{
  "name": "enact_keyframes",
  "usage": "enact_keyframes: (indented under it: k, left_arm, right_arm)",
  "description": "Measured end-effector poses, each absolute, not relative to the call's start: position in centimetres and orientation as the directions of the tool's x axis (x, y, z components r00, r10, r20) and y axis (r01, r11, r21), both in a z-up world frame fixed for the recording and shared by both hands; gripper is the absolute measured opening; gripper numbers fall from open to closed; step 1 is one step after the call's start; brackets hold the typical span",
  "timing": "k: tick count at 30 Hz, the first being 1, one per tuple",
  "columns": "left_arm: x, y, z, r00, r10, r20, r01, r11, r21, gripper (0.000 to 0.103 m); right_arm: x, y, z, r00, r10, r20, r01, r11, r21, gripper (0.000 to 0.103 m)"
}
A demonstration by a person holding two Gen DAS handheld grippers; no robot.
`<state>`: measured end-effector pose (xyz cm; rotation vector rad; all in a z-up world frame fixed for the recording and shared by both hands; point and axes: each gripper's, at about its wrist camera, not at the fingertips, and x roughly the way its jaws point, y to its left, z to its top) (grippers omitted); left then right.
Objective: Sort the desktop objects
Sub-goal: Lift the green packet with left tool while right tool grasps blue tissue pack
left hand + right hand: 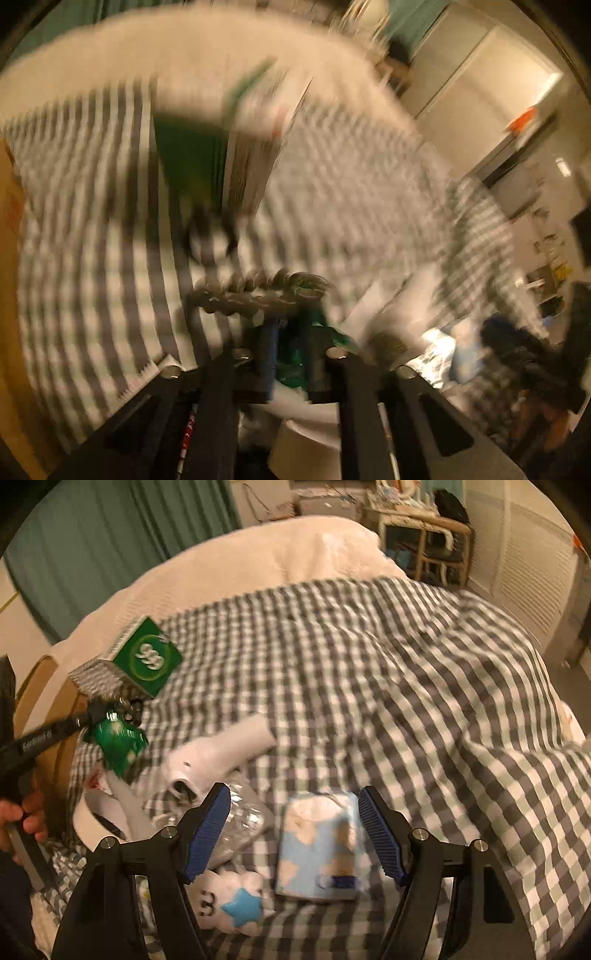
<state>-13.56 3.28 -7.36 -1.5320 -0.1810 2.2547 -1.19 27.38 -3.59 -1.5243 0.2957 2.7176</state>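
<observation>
**Sorting barely begun: one item lifted, most still loose on the bed**

The left claw (290, 347) appears clamped on a green crinkled packet (118, 742). The left wrist view is badly smeared, but the green fills the narrow gap between the two fingers. In the right wrist view the packet hangs off that claw's tip at about 9 o'clock, clear of the checked blanket (369, 672). It is just below a green carton (147, 657) at 10 o'clock, and an open cardboard box (44, 686) stands close behind. A beaded metal piece (255, 295) shows ahead of the left fingers; what it is I cannot tell.

The right claw (295, 834) stands wide apart and holds nothing. A pale blue tissue pack (321, 849) lies on the blanket between its fingers, with neither pad touching it.

The rest is unsorted, as far as I can judge, and bunched toward 7 to 8 o'clock:
- a clear plastic bottle (245, 812), just beside the right claw's left finger
- a white plush with a blue star (236, 904), at 6 to 7 o'clock
- a white curved appliance (218, 753), near the centre
- a white bowl-like thing (96, 823), at 8 o'clock

My reading is that the packet is bound for the cardboard box, the tissue pack is next in line, and nearly everything else is left to do.
</observation>
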Motion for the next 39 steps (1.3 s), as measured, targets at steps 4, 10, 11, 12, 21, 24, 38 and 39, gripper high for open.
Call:
enact_keyframes:
  k: [4, 10, 11, 12, 21, 24, 38, 39]
  left_arm:
    - [-13.6, 3.8, -8.7, -0.21, 0.455, -0.865, -0.255, -0.88, -0.401, 0.083]
    - [-11.8, 5.7, -8.2, -0.22, 0.363, -0.905, -0.37, -0.89, -0.267, 0.042]
    - [-12.0, 5.3, -8.1, -0.223, 0.37, -0.902, -0.358, -0.892, -0.277, 0.038]
    - [-12.1, 4.8, -7.7, -0.228, 0.382, -0.896, -0.342, -0.893, -0.294, 0.037]
    - [-10.1, 4.2, -3.0, -0.456, 0.277, -0.846, -0.408, -0.91, -0.078, 0.036]
    - [-10.7, 4.2, -3.3, -0.407, 0.342, -0.847, -0.418, -0.894, -0.16, 0.035]
    - [-10.5, 2.4, -5.0, -0.025, 0.809, -0.587, -0.161, -0.583, -0.796, 0.035]
    - [-10.3, 2.6, -4.9, -0.02, 0.804, -0.594, -0.15, -0.59, -0.793, 0.035]
  right_arm:
    - [-1.1, 28.2, -4.1, -0.5, -0.079, -0.863, -0.141, -0.975, 0.171, 0.072]
    - [-1.0, 27.8, -4.1, -0.496, -0.08, -0.865, -0.127, -0.978, 0.163, 0.072]
    - [-1.0, 27.8, -4.1, -0.493, -0.08, -0.866, -0.128, -0.978, 0.164, 0.072]
    - [-1.0, 27.9, -4.2, -0.489, -0.081, -0.869, -0.13, -0.978, 0.164, 0.072]
    - [-1.0, 27.5, -5.7, -0.38, -0.075, -0.922, -0.105, -0.987, 0.124, 0.072]
    - [-1.5, 26.8, -7.6, -0.303, -0.035, -0.952, -0.083, -0.995, 0.063, 0.072]
    - [0.9, 25.2, -3.5, -0.446, 0.028, -0.894, -0.012, -1.0, -0.025, 0.052]
    - [1.2, 25.2, -3.5, -0.443, 0.005, -0.897, -0.012, -1.0, 0.0, 0.052]
